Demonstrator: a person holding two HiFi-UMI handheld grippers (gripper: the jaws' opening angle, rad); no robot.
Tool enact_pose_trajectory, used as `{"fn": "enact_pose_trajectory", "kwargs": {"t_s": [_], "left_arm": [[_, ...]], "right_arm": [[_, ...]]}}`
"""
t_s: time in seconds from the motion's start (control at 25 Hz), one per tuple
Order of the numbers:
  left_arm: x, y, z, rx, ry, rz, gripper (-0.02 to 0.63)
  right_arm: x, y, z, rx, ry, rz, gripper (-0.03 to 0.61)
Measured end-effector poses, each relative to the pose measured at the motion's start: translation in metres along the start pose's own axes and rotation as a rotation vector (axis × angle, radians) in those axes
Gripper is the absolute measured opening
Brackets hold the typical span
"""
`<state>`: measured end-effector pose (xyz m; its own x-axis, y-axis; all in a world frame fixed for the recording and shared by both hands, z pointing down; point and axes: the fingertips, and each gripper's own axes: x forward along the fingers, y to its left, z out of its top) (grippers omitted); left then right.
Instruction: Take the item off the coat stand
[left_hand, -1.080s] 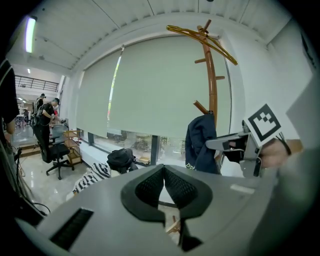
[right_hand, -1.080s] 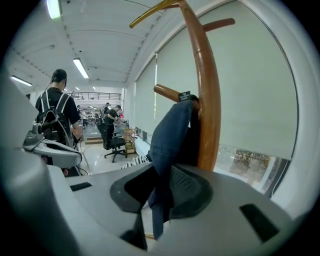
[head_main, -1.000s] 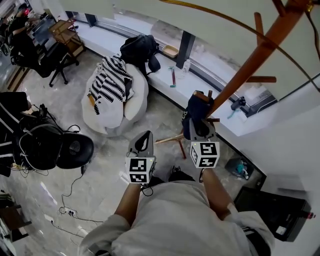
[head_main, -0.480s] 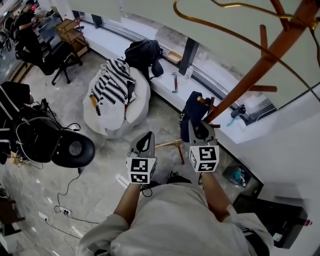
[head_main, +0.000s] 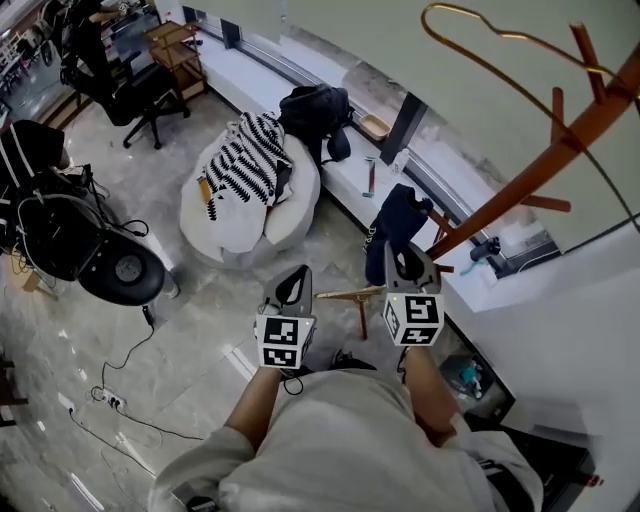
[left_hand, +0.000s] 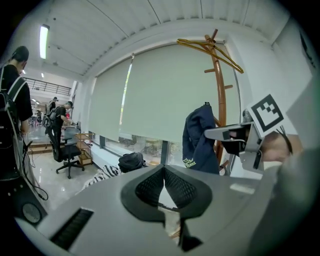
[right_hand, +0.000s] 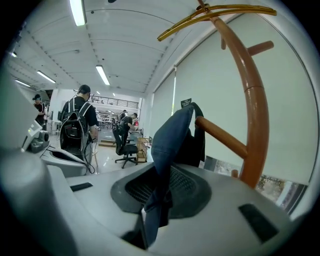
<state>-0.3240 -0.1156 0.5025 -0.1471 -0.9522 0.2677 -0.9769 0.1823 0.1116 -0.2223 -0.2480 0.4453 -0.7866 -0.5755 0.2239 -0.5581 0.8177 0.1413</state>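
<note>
A dark blue garment (head_main: 393, 228) hangs from a low peg of the brown wooden coat stand (head_main: 545, 165). My right gripper (head_main: 408, 256) is at the garment, just below that peg. In the right gripper view its jaws are shut on a fold of the garment (right_hand: 172, 145), which runs from the gripper (right_hand: 159, 197) up over the peg (right_hand: 222, 137). A golden hanger (right_hand: 220, 12) sits on top of the stand. My left gripper (head_main: 292, 279) hovers to the left, apart from the stand. It (left_hand: 164, 172) is shut with nothing in it, and its view shows the garment (left_hand: 199, 140) ahead.
A white beanbag with a striped cloth (head_main: 250, 185) sits on the floor to the left. A black backpack (head_main: 318, 108) lies on the window ledge. A black chair (head_main: 115, 272) and cables (head_main: 125, 395) are at far left. A person with a backpack (right_hand: 80, 125) stands behind.
The head view has swung, so the stand and room sit lower and further right. My right gripper stays closed on the garment by the peg. The left gripper holds its place.
</note>
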Motion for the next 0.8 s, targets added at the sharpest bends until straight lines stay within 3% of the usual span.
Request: {"fn": "enact_pose_trajectory", "kwargs": {"t_s": [0.52,0.68,0.8], "left_arm": [[-0.064,0.065,-0.024,-0.077,-0.007,0.19,0.011],[-0.075,0.074,-0.031,-0.09,-0.011,0.188,0.011],[-0.07,0.07,-0.032,-0.086,-0.005,0.147,0.011]], "right_arm": [[0.025,0.099,0.007,-0.043,-0.006,0.219,0.057],[0.017,0.121,0.002,-0.034,-0.005,0.263,0.057],[0.008,0.12,-0.004,-0.032,0.007,0.245,0.055]]}}
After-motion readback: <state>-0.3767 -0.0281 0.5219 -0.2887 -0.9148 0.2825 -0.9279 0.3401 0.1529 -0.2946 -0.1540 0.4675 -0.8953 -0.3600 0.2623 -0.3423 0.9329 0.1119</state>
